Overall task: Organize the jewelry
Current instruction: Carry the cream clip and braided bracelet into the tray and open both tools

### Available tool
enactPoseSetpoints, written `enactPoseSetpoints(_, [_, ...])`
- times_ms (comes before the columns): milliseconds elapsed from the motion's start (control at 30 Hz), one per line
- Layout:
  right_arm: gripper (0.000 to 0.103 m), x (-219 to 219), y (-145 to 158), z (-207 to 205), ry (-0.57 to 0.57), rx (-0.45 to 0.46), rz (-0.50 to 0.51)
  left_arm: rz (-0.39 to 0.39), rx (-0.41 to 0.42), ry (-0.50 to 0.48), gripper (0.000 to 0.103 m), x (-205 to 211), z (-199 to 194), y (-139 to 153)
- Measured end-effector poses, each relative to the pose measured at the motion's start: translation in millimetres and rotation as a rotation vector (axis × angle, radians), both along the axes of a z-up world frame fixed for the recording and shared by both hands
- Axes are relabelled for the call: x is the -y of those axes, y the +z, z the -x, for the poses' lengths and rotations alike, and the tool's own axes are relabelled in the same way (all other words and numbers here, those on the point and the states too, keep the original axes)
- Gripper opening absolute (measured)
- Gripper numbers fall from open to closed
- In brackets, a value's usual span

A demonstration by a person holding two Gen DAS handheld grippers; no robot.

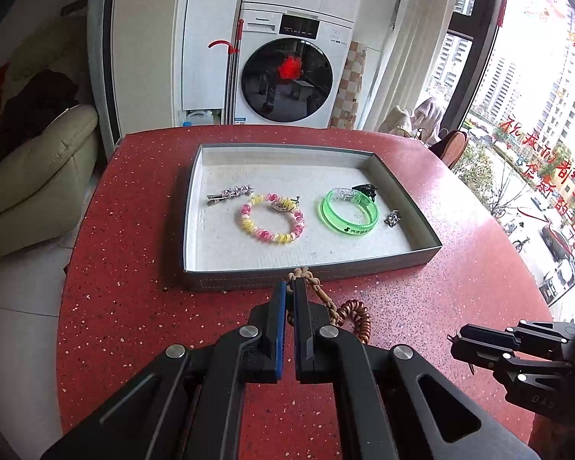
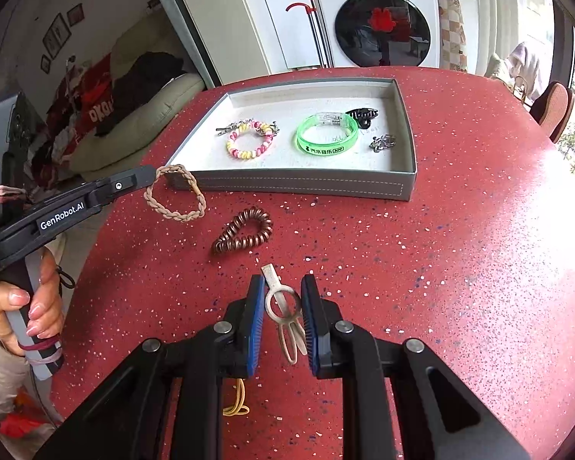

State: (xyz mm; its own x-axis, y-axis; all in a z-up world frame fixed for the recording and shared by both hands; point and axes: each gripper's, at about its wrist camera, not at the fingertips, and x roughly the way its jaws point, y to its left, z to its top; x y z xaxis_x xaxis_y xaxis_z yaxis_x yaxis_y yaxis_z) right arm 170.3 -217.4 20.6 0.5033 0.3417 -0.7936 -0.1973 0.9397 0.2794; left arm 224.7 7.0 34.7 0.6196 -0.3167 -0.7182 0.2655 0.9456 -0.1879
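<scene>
My left gripper (image 1: 289, 287) pinches the braided bracelet (image 2: 174, 195) just before the tray (image 2: 295, 186); I'd lift clear of its wall first. My right gripper (image 2: 283, 306) stands half open around the metal clip (image 2: 281, 304), gripping nothing.

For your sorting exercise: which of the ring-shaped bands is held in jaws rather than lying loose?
The beige braided band, pinched by the left gripper; the others lie untouched.
</scene>
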Motion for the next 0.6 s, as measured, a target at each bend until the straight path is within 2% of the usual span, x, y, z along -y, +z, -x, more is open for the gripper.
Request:
enactPoseSetpoints(300, [0.021, 5.4, 18.0, -30.1, -0.041, 0.018, -0.028, -0.003, 0.03, -0.002, 0.021, 5.2, -25.2, 11.4])
enactPoseSetpoints(600, [0.021, 5.5, 29.8, -88.7, -0.072, 0.031, -0.034, -0.014, 0.028, 0.004, 0.021, 4.0, -67.7, 10.3])
